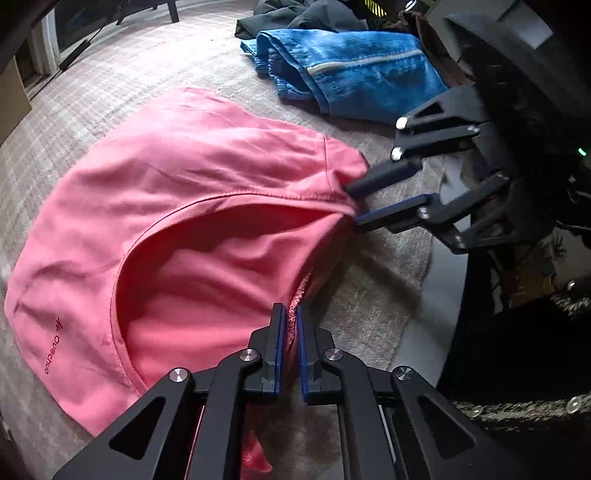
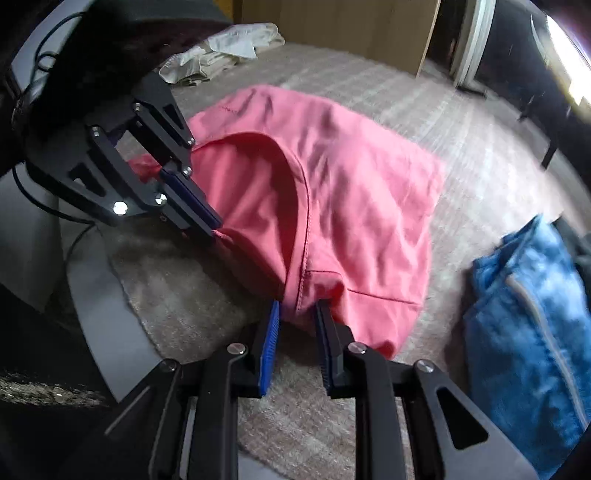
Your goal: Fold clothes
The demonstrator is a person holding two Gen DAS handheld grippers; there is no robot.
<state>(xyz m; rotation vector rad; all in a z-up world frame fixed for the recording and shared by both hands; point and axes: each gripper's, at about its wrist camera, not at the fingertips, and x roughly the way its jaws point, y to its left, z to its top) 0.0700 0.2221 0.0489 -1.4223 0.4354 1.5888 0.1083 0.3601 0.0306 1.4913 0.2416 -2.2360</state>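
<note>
Pink garment [image 1: 177,206] is lying spread on the beige carpet [image 1: 122,70] just beside the folded blue garment [image 1: 354,74], left gripper [image 1: 289,314] clamping its edge, right gripper [image 2: 297,310] (fingers parted) straddling another corner.

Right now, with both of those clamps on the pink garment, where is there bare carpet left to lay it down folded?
Bare carpet lies beyond the pink garment, toward the window side, and a narrower strip lies on the near side of it. It is crowded beside the folded blue fleece and dark clothes pile, and near the white cloth.
</note>
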